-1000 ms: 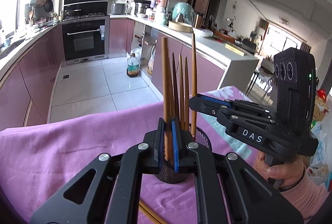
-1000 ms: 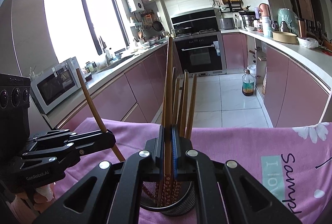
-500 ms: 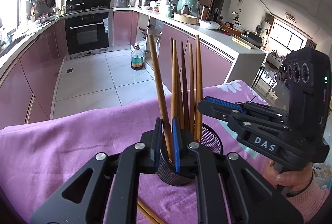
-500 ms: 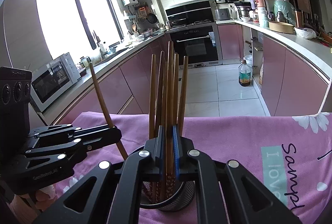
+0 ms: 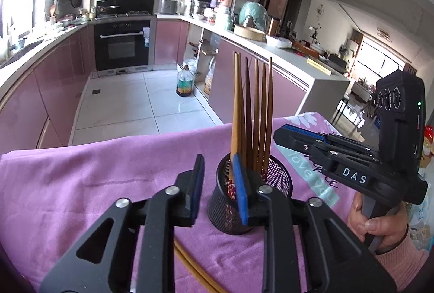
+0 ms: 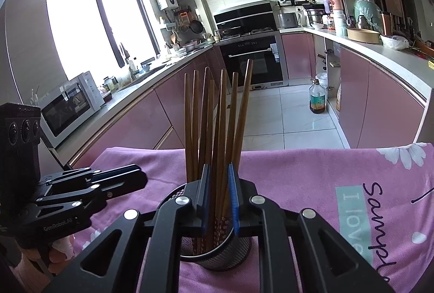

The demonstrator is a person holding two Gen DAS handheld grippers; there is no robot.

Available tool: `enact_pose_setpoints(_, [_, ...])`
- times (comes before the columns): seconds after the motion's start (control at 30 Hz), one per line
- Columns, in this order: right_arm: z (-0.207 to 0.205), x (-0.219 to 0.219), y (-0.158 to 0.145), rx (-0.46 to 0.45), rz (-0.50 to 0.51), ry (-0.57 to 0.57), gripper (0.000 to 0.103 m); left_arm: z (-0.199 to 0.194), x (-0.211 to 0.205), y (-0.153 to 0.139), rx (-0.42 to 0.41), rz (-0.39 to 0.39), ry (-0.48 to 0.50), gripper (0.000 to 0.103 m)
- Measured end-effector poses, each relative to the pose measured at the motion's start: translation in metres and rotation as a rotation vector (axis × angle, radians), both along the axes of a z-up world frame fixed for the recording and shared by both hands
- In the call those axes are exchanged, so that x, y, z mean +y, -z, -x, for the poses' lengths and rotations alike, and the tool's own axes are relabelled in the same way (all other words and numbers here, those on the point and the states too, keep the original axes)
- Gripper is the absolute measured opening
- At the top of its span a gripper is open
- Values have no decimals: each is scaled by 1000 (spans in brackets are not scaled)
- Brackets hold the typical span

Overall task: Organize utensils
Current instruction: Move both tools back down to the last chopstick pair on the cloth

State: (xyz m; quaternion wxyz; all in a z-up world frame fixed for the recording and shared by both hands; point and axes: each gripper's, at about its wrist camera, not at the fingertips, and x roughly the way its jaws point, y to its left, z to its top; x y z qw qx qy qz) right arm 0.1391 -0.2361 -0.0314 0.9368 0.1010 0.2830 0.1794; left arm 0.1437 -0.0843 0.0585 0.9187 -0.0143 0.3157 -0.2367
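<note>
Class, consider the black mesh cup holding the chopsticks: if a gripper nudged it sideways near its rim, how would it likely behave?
The mesh cup looks light, and the chopsticks rise far above its rim, so it probably tips easily. On the pink cloth it may catch rather than slide.

Daylight floods in through the window (image 6: 92, 32) far left of the right tongs, blown out to white with glare on the floor tiles (image 6: 295, 116) beyond. Both views are bright and sharp centrally. Fisheye bending curves the counters (image 6: 385, 54), and corners darken.
</note>
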Motion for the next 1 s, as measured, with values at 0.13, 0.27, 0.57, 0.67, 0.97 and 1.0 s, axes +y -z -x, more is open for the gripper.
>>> enact_pose_setpoints(0.13, [12, -2, -3, -20, -10, -23, 15, 15, 15, -2, -41, 16, -34, 33])
enact_pose_setpoints(0.27, [33, 4, -11, -56, -4, -80, 25, 35, 41, 0, -85, 35, -103, 45])
enact_pose_setpoints(0.57, [67, 53, 15, 3, 79, -269, 31, 60, 87, 26, -63, 57, -198, 52])
enact_pose_setpoints(0.67, [69, 73, 34, 60, 119, -310, 31, 65, 99, 42, -21, 68, -213, 53])
enact_pose_setpoints(0.97, [72, 108, 81, 196, 183, -356, 30, 81, 99, 87, 55, 55, -229, 53])
enact_pose_setpoints(1.0, [72, 108, 82, 203, 183, -353, 30, 82, 99, 90, 62, 57, -227, 53])
